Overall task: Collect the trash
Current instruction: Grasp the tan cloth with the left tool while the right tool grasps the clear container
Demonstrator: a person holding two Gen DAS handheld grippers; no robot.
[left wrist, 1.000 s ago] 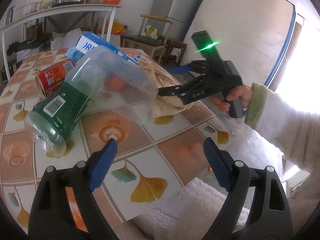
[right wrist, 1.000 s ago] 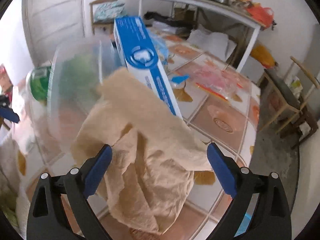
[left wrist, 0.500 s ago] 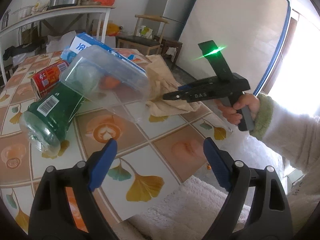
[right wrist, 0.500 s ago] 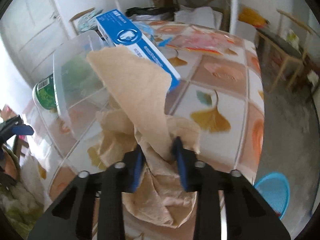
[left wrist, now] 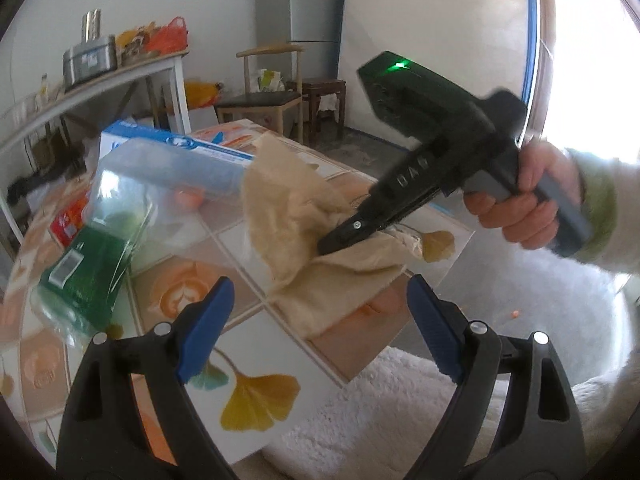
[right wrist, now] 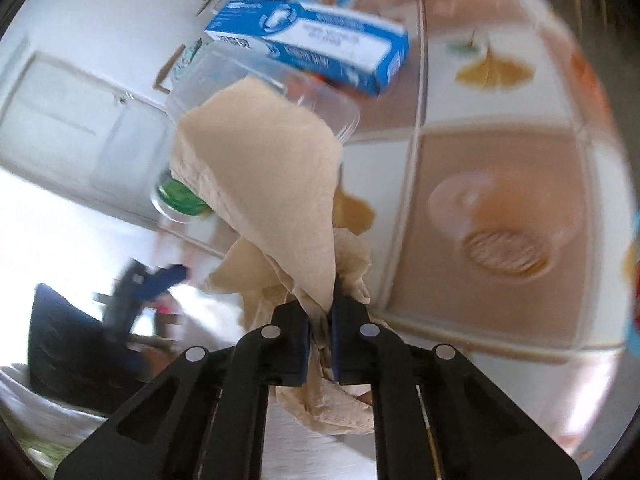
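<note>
White walls, grey fridge (left wrist: 298,20), wooden chair (left wrist: 264,92), white shelf table (left wrist: 120,76), bright daylight at right.

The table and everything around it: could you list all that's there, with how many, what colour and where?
paper napkin: one, beige, crumpled, pinched near table edge
box: one, blue-white, behind napkin
plastic container: one, clear, tipped over bottle
bottle: one, green, lying
table: one, tiled leaf pattern
chair: one, wooden, beyond table
fridge: one, grey, by wall
left gripper: black-blue, open, empty
right gripper: black-blue, just closed on napkin
hand: one, holding right gripper
</note>
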